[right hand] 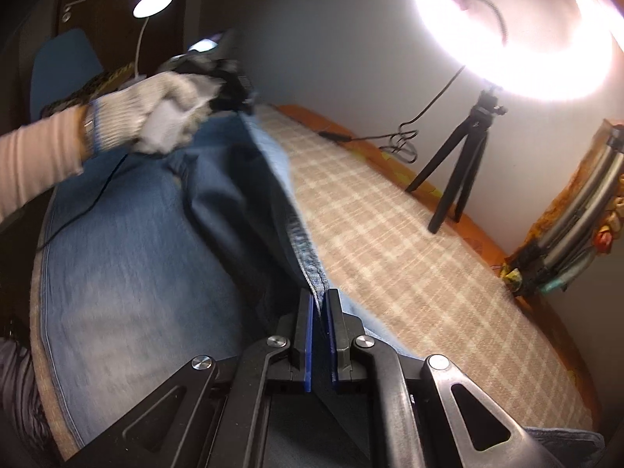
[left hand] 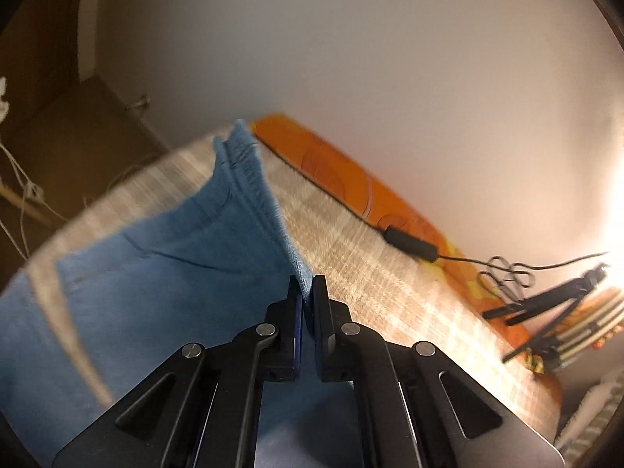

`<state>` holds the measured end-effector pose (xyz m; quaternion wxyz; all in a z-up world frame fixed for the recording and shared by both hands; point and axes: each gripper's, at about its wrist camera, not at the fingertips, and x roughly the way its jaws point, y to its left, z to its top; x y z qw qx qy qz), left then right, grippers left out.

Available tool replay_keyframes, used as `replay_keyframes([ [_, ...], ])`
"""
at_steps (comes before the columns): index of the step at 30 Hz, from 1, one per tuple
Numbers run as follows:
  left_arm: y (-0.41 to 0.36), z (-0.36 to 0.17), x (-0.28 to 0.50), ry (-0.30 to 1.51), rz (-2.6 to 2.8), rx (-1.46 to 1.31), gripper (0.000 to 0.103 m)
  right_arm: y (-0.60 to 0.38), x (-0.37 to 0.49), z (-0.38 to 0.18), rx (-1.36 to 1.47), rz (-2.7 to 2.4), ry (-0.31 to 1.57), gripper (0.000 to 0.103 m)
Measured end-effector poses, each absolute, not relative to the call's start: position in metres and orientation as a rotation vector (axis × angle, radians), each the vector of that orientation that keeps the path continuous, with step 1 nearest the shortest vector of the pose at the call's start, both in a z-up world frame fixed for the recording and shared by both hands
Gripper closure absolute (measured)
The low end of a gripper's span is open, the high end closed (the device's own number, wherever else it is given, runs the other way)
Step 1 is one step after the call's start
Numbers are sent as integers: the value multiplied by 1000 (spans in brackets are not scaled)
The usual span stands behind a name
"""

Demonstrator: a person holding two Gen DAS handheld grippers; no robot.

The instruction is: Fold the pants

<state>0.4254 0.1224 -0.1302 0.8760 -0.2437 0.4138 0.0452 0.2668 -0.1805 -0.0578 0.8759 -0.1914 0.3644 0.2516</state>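
Right wrist view: the bed [right hand: 409,241], covered in a beige checked blanket, runs from my 11 o'clock to 4 o'clock. The jeans [right hand: 128,241] spread across it from 9 o'clock down to 7, one edge lifted into a ridge. A ring light [right hand: 518,35] glares at 1 o'clock above its tripod [right hand: 460,163]. My gloved left hand [right hand: 163,113] sits at 10 o'clock. My right gripper [right hand: 319,304] is clamped on the hem at 6 o'clock. In the left wrist view my left gripper [left hand: 307,292] is pinched tight on another edge of the jeans [left hand: 156,273].
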Motion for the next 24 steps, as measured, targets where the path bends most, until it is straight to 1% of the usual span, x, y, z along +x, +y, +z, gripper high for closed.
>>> replay_keyframes([
  [2, 135, -109, 401, 815, 78, -504, 100, -180, 260, -47, -397, 521, 741, 100],
  [6, 158, -87, 355, 757, 64, -481, 100, -173, 233, -32, -427, 545, 719, 100],
  [11, 181, -81, 283, 711, 73, -480, 100, -155, 180, -23, -497, 612, 705, 100],
  [15, 189, -90, 219, 698, 99, -465, 100, -142, 135, -29, -521, 673, 734, 100],
  [18, 201, -112, 184, 716, 128, -453, 100, -132, 105, -42, -545, 717, 779, 100],
  [24, 217, -151, 138, 755, 150, -530, 100, -119, 66, -78, -600, 781, 897, 101],
])
